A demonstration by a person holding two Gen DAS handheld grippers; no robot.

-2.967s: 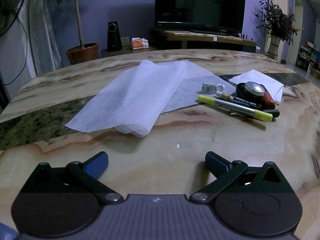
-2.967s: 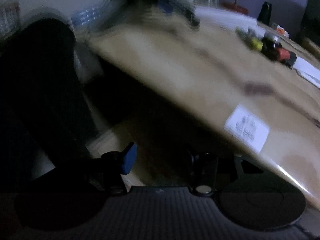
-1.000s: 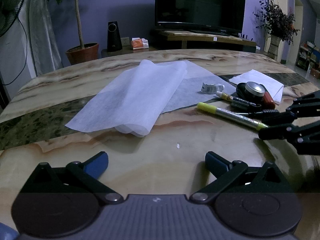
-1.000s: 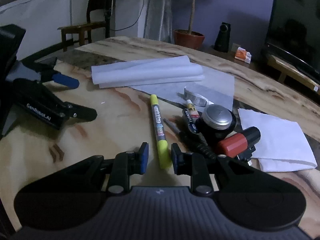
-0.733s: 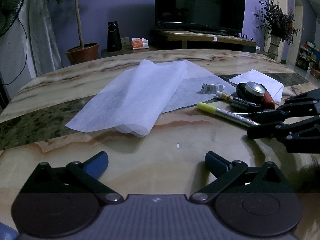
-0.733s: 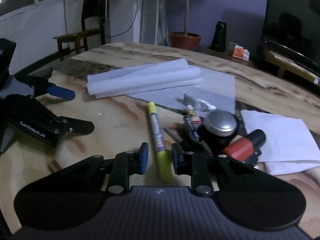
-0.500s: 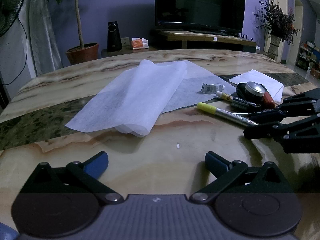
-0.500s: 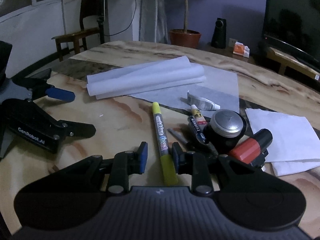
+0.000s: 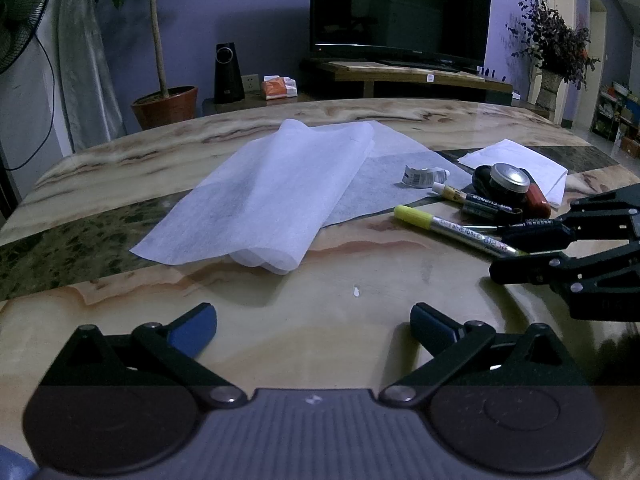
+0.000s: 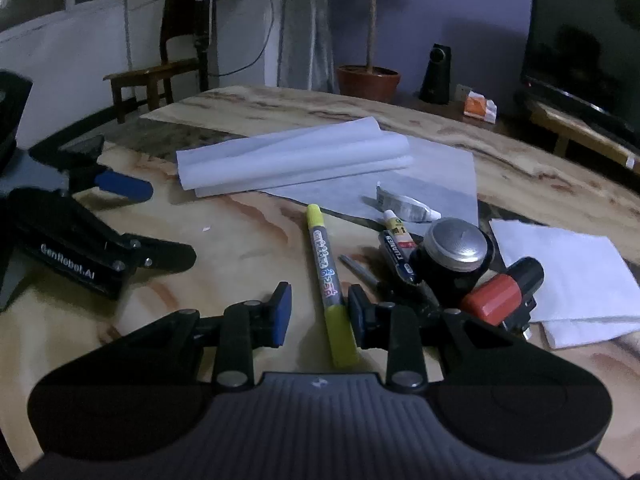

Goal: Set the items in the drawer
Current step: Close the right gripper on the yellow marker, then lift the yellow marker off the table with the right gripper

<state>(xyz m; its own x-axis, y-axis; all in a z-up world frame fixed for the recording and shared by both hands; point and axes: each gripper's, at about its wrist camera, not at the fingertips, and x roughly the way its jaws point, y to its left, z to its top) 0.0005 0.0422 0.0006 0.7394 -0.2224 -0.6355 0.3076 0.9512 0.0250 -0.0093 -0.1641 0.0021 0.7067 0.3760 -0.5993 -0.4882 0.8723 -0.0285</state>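
The left gripper (image 9: pixel 313 318), at the 9 o'clock side of the table (image 9: pixel 280 344), is seen with its jaws spread wide on nothing and is best left parked there. The right gripper (image 10: pixel 319 312) is set astride the rear end of the yellow marker (image 10: pixel 329 282), which lies flat with its capped tip toward 12 o'clock; the jaws are narrowly apart, a gap showing beside the left pad (image 10: pixel 282 312), so no grip is made yet. The barrel should be centred before closing, and the screwdriver (image 10: pixel 362 270) and black tin (image 10: pixel 456 254) at 1 to 2 o'clock are to be kept clear; no drawer is in view
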